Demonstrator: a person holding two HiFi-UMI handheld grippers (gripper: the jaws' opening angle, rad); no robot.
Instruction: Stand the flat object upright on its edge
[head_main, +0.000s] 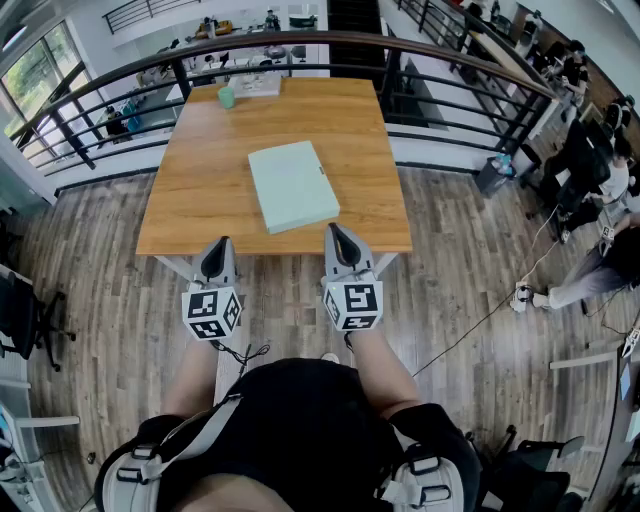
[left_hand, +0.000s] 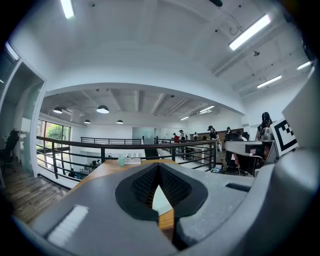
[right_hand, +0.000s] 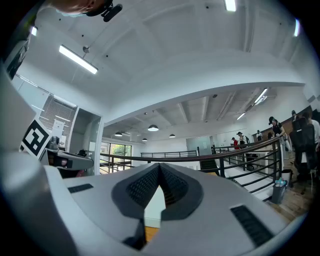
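Left gripper (head_main: 218, 250) and right gripper (head_main: 341, 240) are both closed and empty, held level side by side at the table's (head_main: 200, 180) near edge. The pale green board (head_main: 293, 185) lies flat just beyond, between them.

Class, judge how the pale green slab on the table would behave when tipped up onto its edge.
The pale green slab shows straight edges, so it is probably stiff. It looks thin, so it is likely tippy on edge. Its smooth face may slide.
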